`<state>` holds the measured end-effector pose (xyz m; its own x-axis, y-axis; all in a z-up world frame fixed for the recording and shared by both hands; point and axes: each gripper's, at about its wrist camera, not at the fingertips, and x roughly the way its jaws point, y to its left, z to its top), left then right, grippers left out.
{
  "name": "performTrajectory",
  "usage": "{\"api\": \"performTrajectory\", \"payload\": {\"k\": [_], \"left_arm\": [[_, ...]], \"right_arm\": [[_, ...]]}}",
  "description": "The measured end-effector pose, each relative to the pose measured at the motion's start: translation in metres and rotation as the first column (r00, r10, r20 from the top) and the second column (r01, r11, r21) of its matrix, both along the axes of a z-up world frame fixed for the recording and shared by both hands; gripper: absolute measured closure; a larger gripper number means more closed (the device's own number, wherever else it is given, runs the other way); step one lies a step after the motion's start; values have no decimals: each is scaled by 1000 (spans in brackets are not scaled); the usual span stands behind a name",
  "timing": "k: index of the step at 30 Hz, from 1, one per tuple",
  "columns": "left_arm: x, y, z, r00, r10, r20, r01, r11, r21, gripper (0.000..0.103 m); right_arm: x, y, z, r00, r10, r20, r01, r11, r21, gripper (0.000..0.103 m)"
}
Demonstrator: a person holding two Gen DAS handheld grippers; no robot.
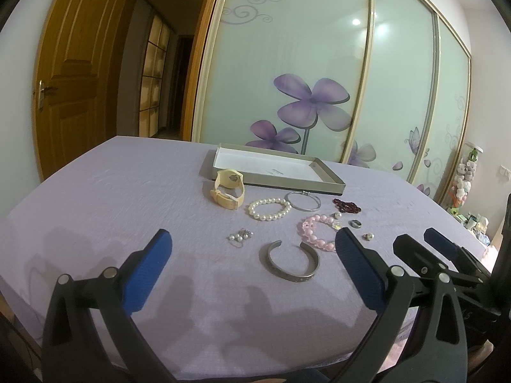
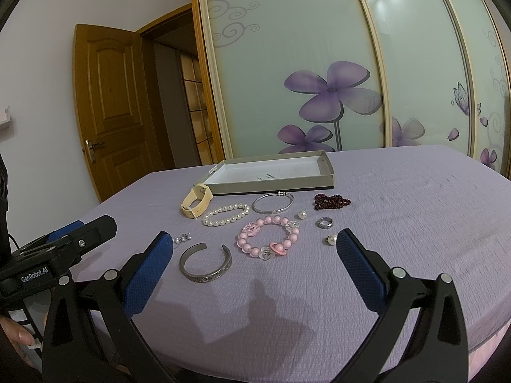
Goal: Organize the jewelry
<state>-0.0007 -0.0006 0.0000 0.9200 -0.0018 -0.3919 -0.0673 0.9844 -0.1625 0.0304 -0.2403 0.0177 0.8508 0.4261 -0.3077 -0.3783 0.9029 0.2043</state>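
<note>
Jewelry lies scattered on the lilac bedspread point(image 1: 111, 198). A shallow grey box point(image 1: 330, 182) point(image 2: 274, 186) with a white floor stands at the back, nothing in it. In front of it lie a cream watch point(image 1: 226, 188) point(image 2: 196, 202), a white pearl bracelet point(image 1: 270, 209) point(image 2: 225, 214), a thin silver bangle point(image 1: 303, 201) point(image 2: 272, 203), dark red beads point(image 1: 346, 205) point(image 2: 332, 201), a pink bead bracelet point(image 1: 314, 233) point(image 2: 268, 236), a metal cuff point(image 1: 290, 260) point(image 2: 204, 260), a ring point(image 2: 325, 223) and small earrings point(image 1: 239, 236). My left gripper point(image 1: 254, 245) hovers open before the cuff. My right gripper point(image 2: 255, 245) hovers open near the pink bracelet.
Two loose pearl studs point(image 2: 302, 214) point(image 2: 331, 239) lie near the ring. Sliding wardrobe doors point(image 1: 303, 63) with purple flowers stand behind the bed, and a wooden door point(image 1: 73, 79) is open at the left. The right gripper's body point(image 1: 447, 255) shows in the left wrist view.
</note>
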Motion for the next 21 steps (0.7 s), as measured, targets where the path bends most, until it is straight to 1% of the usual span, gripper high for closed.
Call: {"api": "performTrajectory", "payload": {"k": [21], "left_arm": [[1, 1, 0, 1000, -1, -2, 1, 1000, -1, 2]], "right_arm": [[-1, -2, 3, 1000, 0, -1, 0, 1000, 1, 1]]}}
